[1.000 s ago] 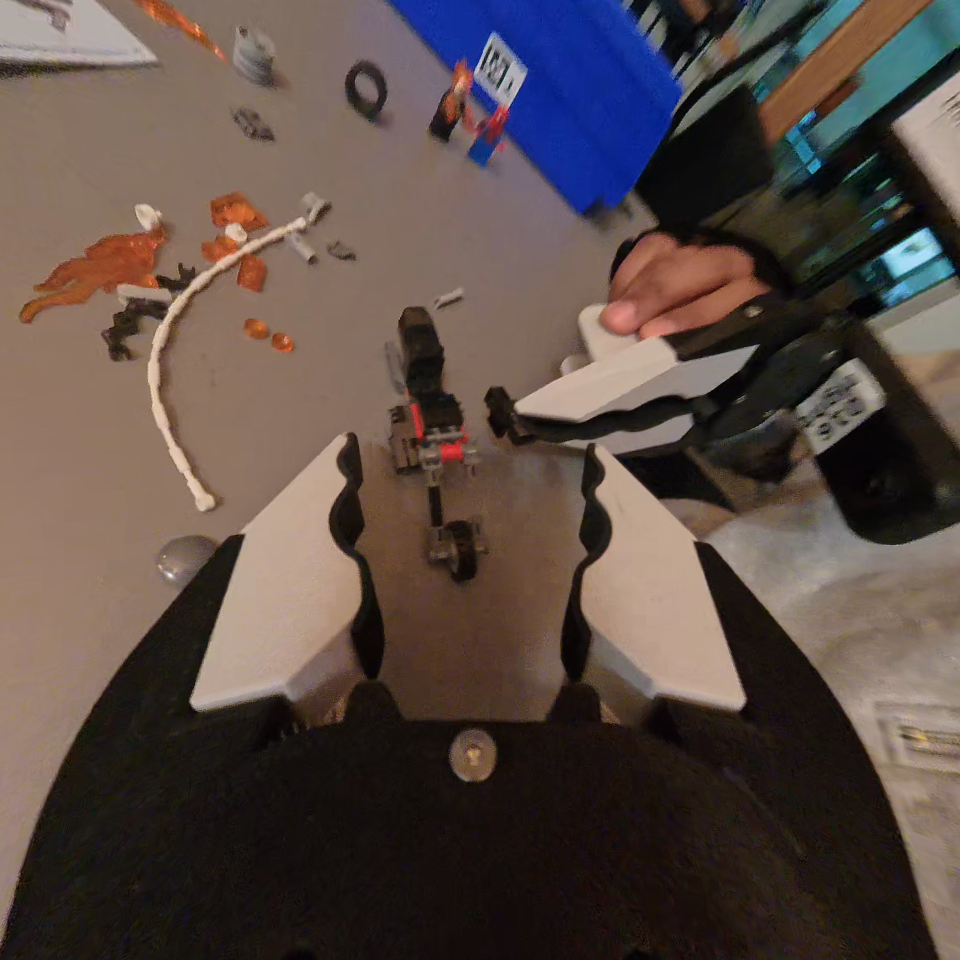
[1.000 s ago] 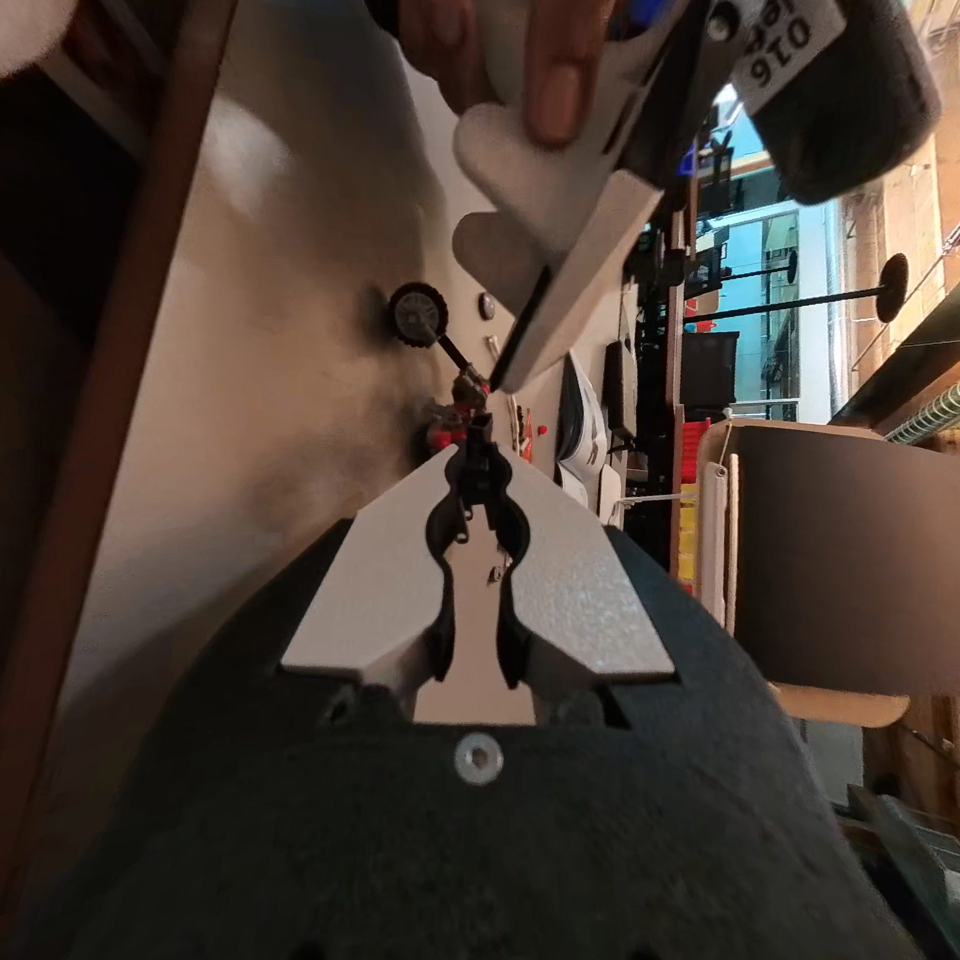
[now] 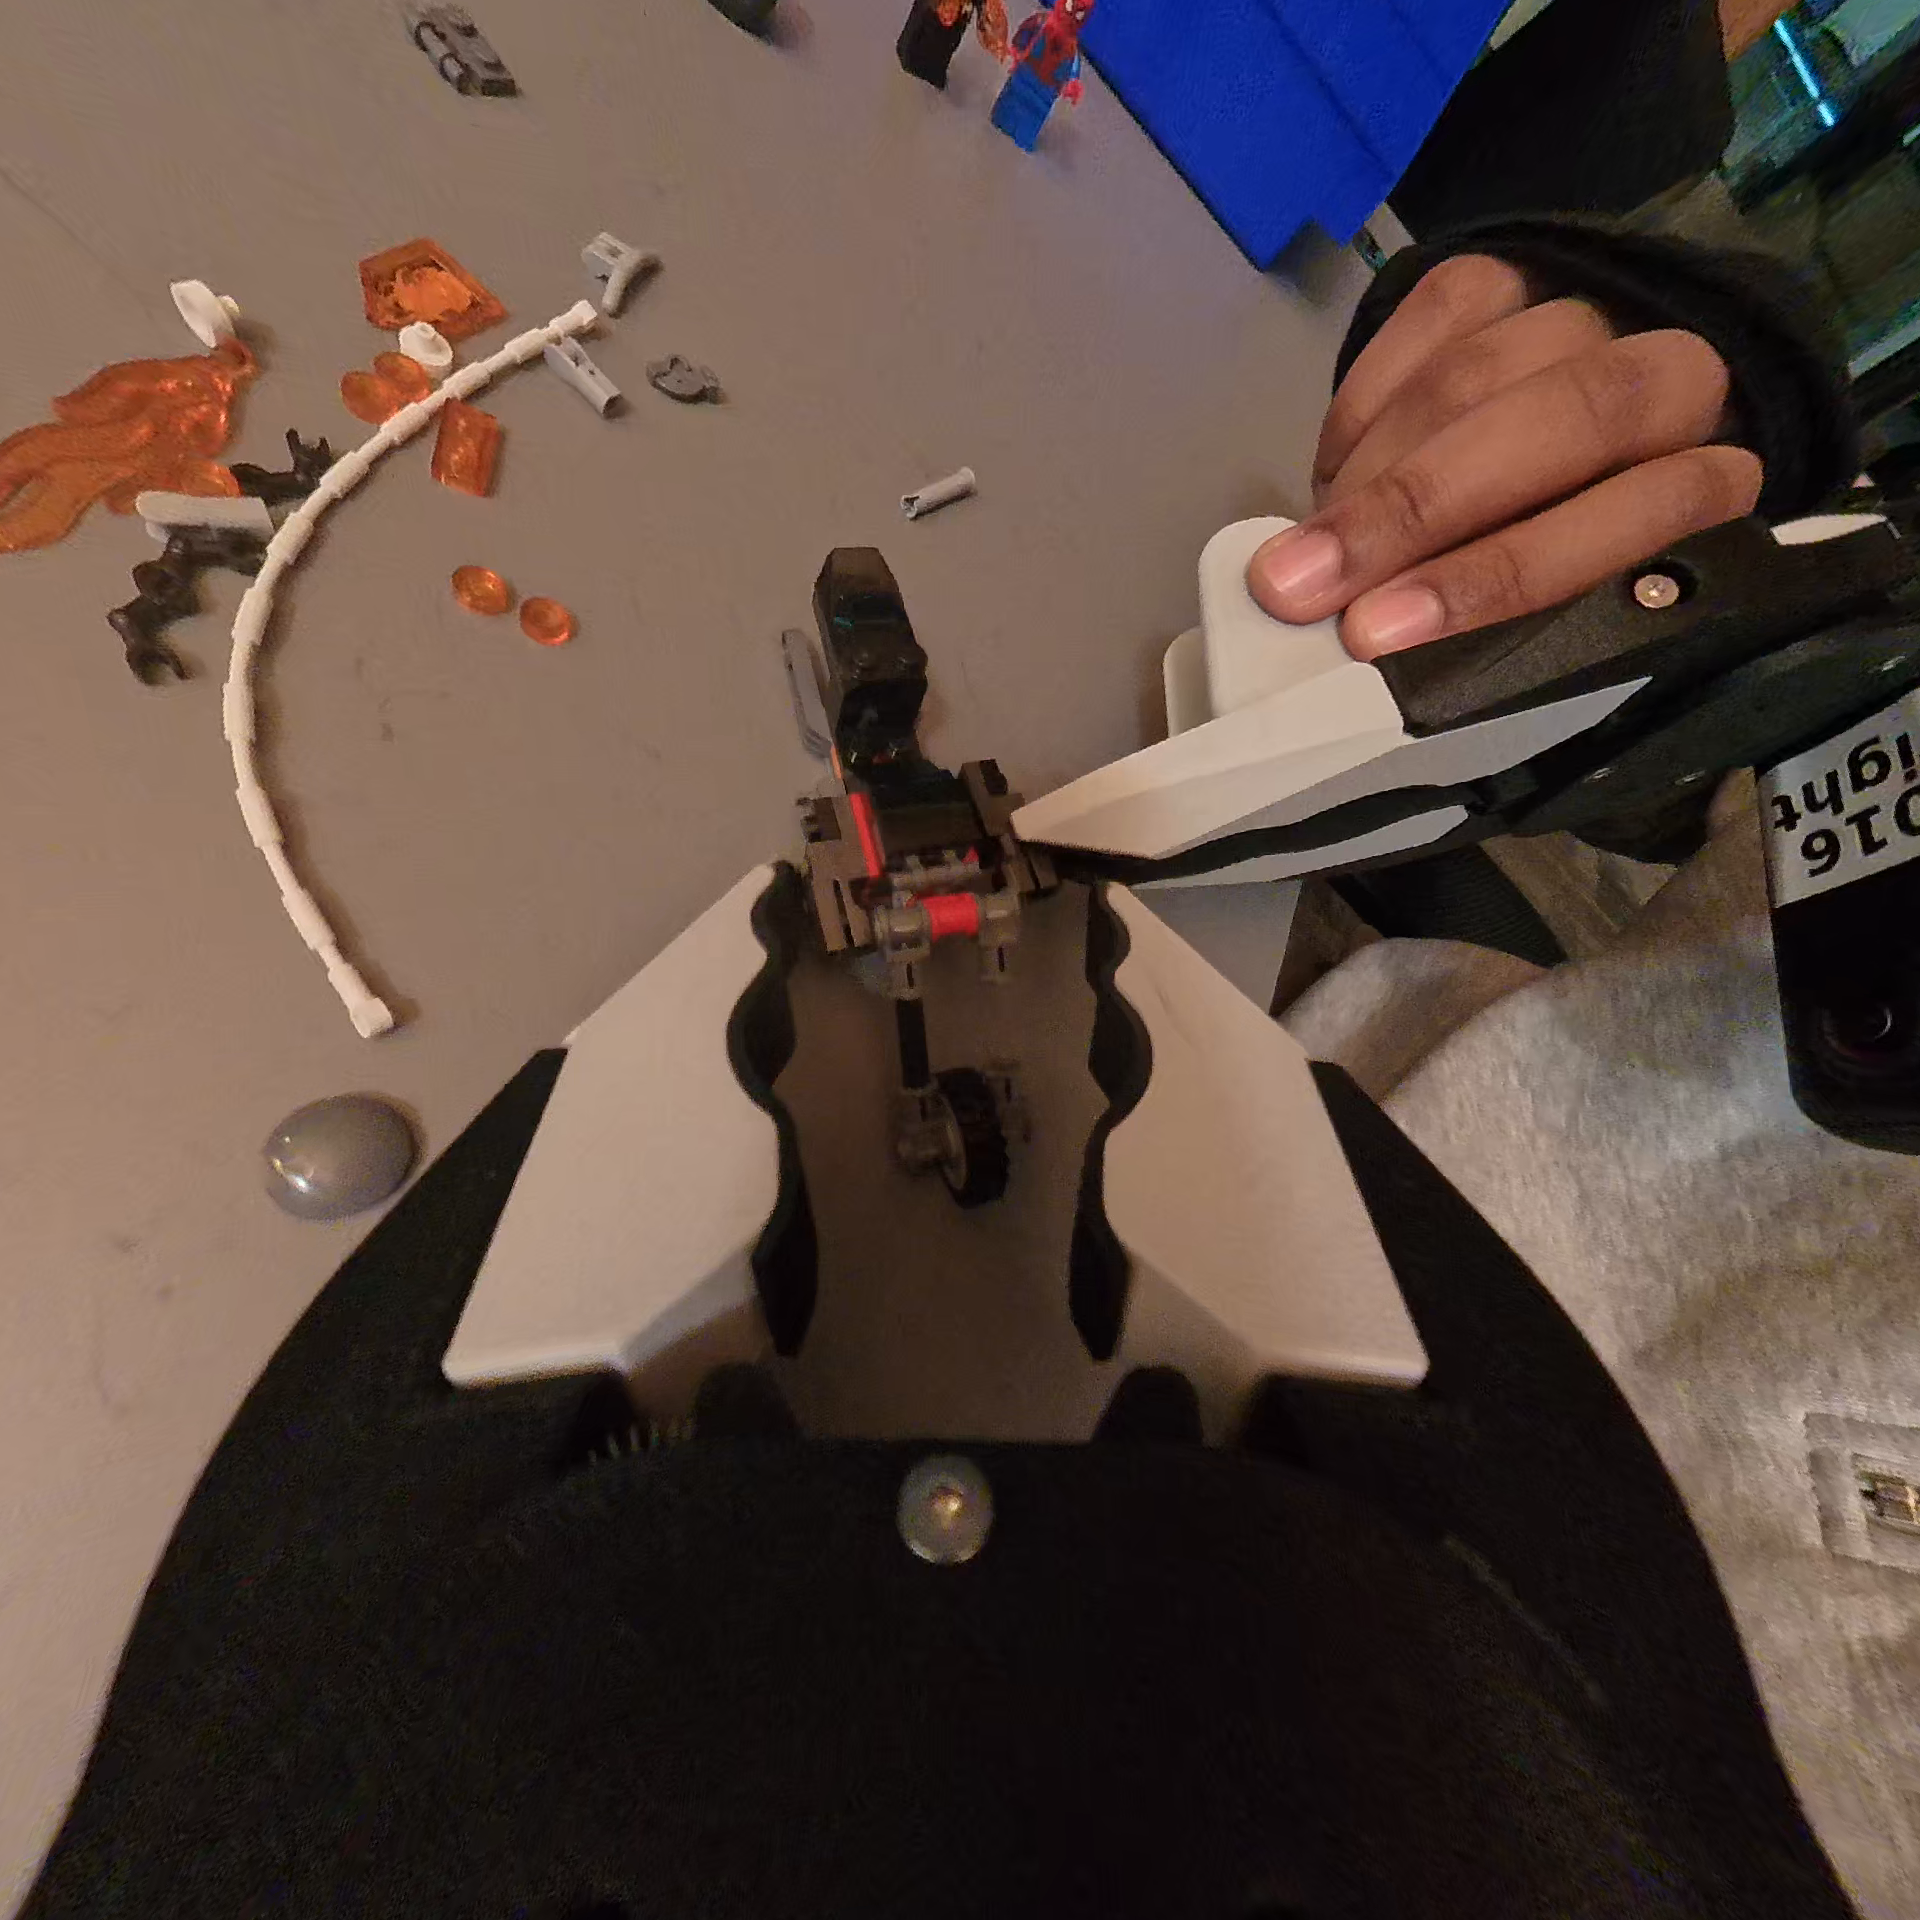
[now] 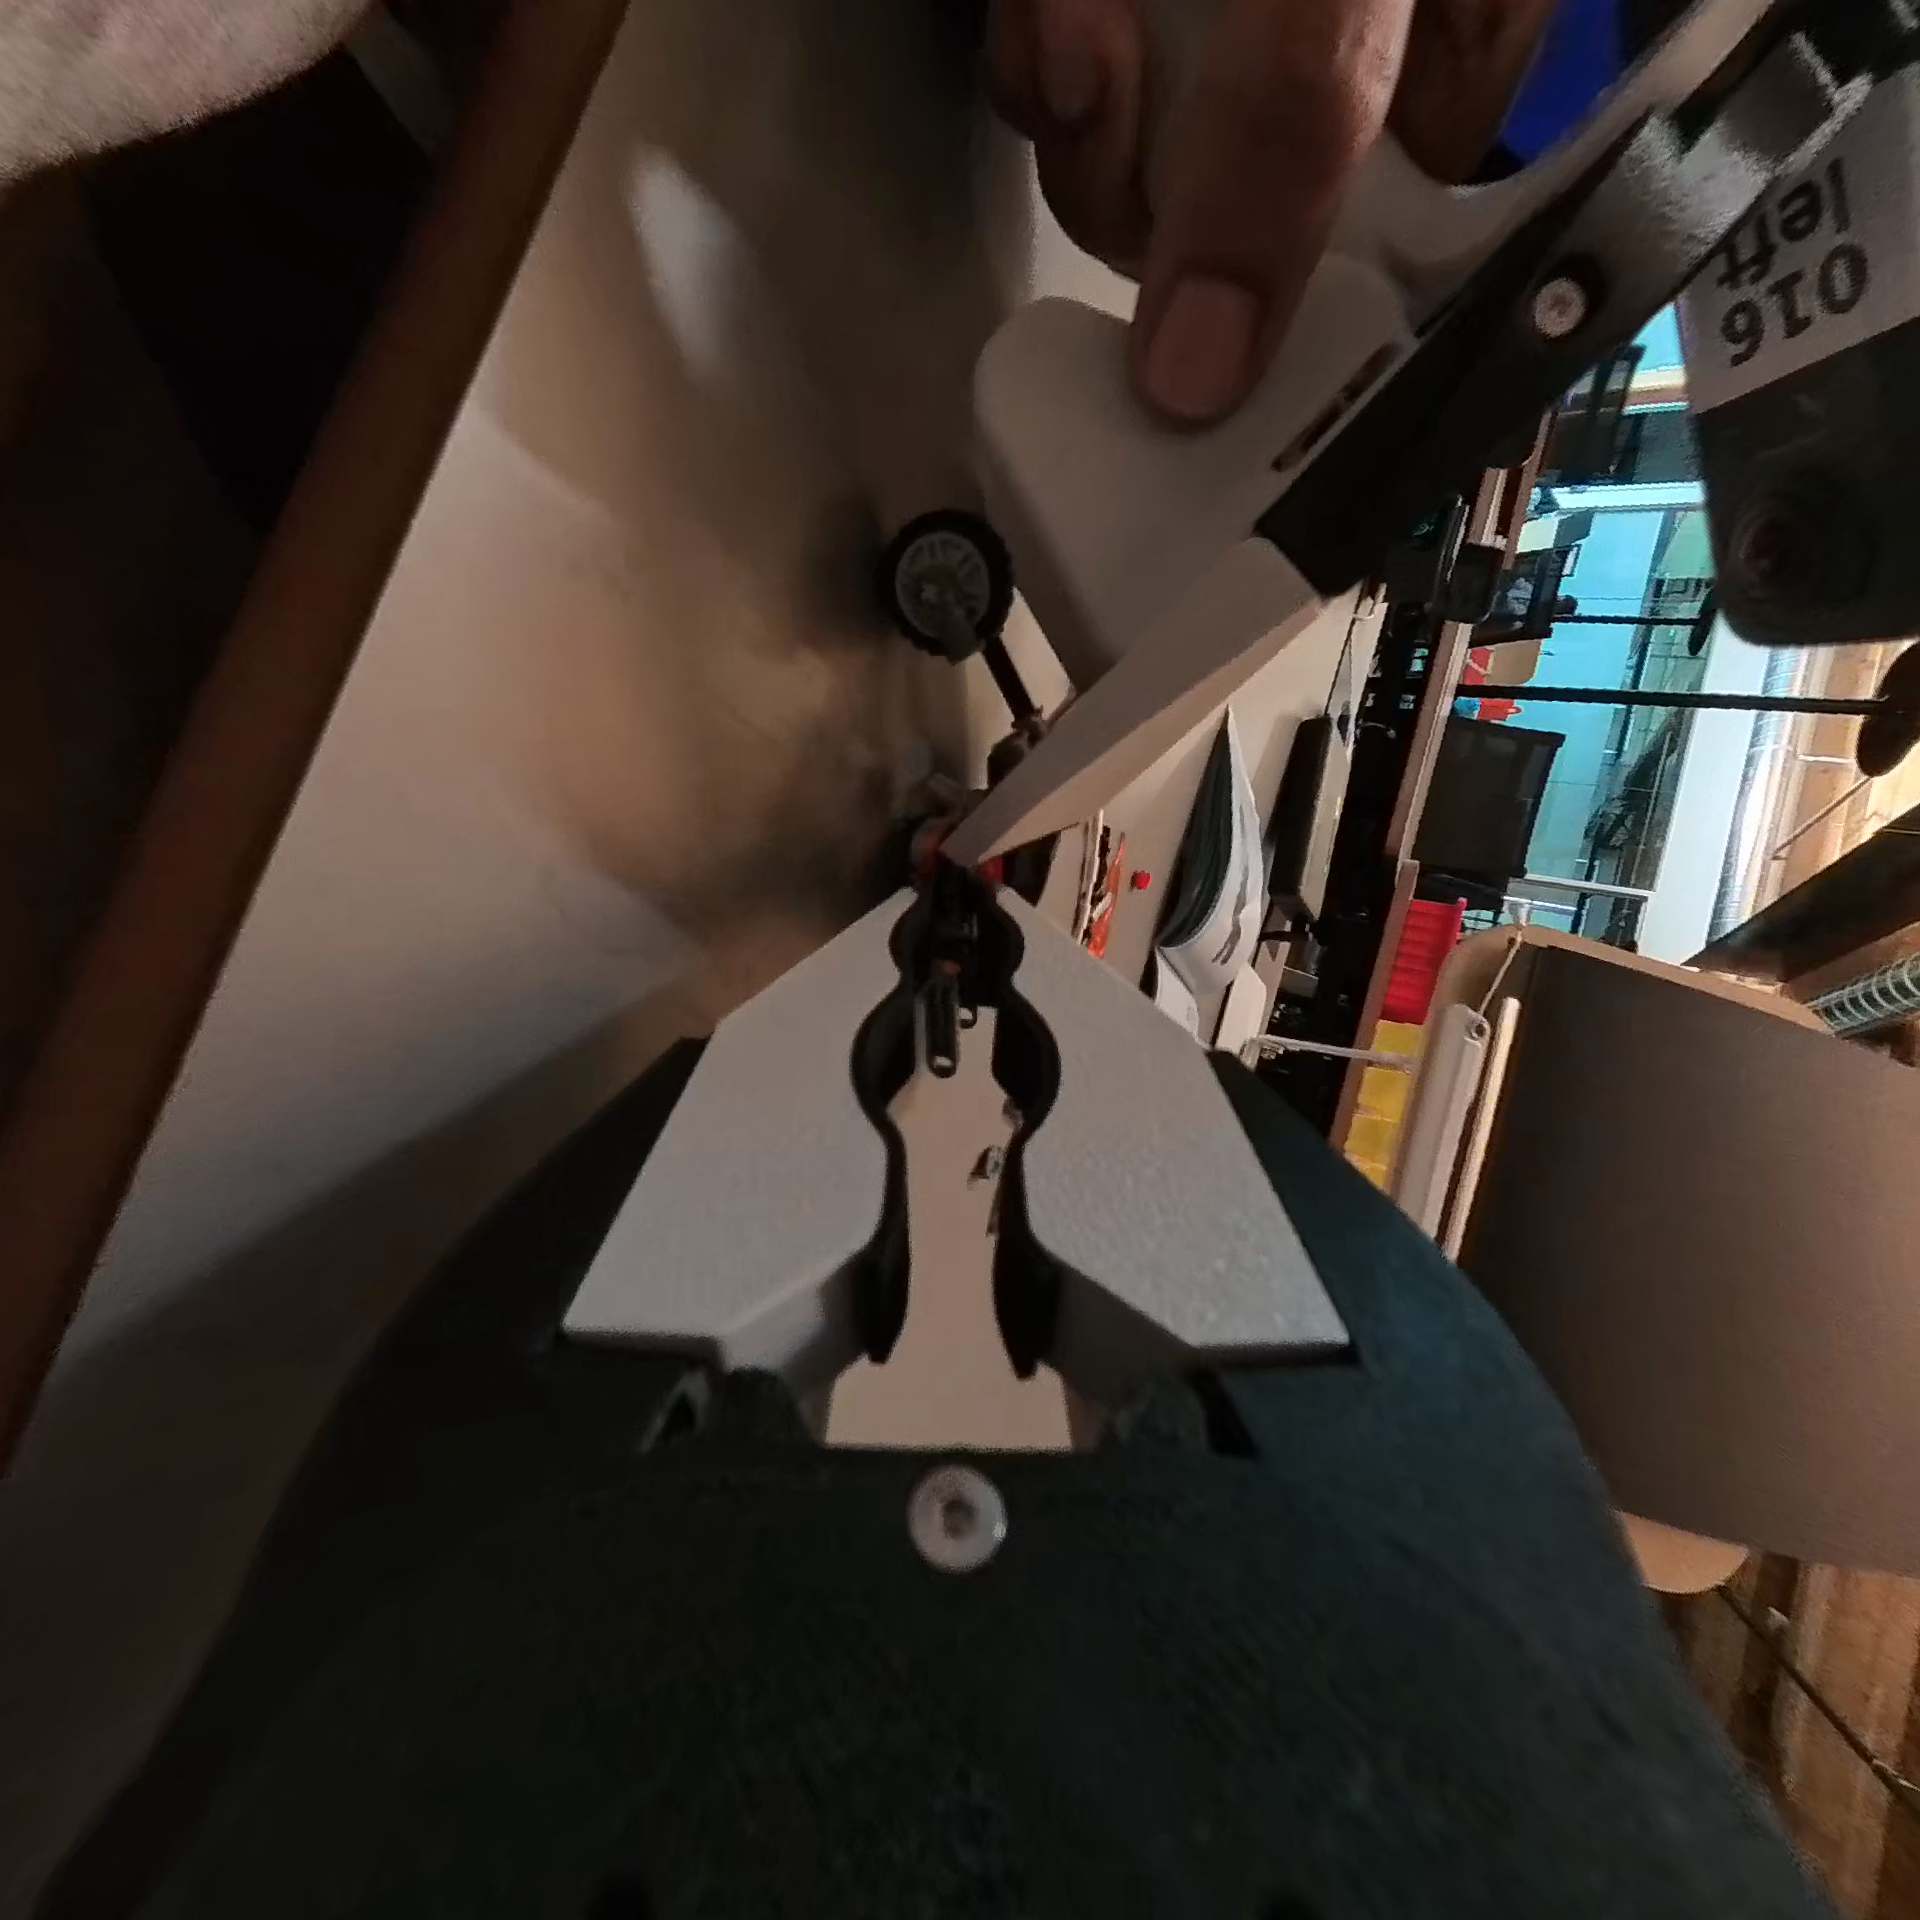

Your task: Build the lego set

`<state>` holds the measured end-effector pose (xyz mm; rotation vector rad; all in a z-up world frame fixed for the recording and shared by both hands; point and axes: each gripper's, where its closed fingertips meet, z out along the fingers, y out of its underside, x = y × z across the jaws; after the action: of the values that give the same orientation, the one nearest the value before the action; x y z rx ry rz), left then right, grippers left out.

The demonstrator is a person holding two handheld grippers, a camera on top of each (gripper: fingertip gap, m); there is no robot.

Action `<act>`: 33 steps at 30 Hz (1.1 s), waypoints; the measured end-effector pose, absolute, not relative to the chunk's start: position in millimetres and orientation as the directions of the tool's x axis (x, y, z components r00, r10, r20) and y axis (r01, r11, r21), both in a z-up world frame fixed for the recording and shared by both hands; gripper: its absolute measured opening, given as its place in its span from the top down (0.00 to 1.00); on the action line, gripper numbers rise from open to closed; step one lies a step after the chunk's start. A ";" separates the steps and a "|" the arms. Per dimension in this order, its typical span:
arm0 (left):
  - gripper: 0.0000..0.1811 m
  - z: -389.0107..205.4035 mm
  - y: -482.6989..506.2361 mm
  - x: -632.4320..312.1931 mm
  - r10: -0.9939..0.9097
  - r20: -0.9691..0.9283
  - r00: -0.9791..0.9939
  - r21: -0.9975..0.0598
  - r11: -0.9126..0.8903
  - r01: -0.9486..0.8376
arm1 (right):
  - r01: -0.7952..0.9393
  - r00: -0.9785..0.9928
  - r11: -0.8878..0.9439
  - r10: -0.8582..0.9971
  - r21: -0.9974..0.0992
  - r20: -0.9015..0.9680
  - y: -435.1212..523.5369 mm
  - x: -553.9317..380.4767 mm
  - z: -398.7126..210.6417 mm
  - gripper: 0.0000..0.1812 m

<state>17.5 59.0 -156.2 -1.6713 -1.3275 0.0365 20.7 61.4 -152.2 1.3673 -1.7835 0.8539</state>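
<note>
A small black, grey and red lego model with one black wheel on a thin axle lies on the grey table. My left gripper is open, its jaws standing either side of the model's near end with the wheel between the fingers. My right gripper reaches in from the right, shut on a small black piece, its tip against the model's right side. In the right wrist view the right gripper pinches the black piece next to the model; the wheel and the left gripper's fingers show beyond.
Loose parts lie at the left: orange translucent flame pieces, a white curved chain, a grey dome, a grey pin. Two minifigures and a blue bin stand at the back. Pale fleece cloth lies past the table's right edge.
My left gripper has moved forward around the model and its jaws have narrowed. My right gripper has brought the black piece in against the model's right side.
</note>
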 end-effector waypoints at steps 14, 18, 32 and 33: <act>0.70 -157.7 59.3 20.1 0.781 0.468 0.414 -0.692 0.033 0.721 | -0.981 -0.133 0.192 -0.497 -0.040 0.858 58.2 23.9 -152.6 0.97; 0.70 -158.2 59.4 19.0 0.783 0.462 0.418 -0.693 0.025 0.720 | -0.981 -0.138 0.187 -0.494 -0.050 0.858 58.3 22.9 -152.8 0.97; 0.73 -162.6 61.6 16.9 0.795 0.391 0.464 -0.701 -0.069 0.710 | -0.990 -0.144 0.066 -0.431 -0.128 0.891 58.0 24.0 -152.9 0.97; 0.72 -162.6 61.7 16.8 0.792 0.391 0.470 -0.702 -0.073 0.708 | -0.987 -0.158 0.063 -0.430 -0.145 0.889 58.0 24.2 -152.7 0.97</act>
<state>16.8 61.7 -162.6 -1.8098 -1.2694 0.1154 24.2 58.0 -152.7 1.4312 -1.6717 1.0557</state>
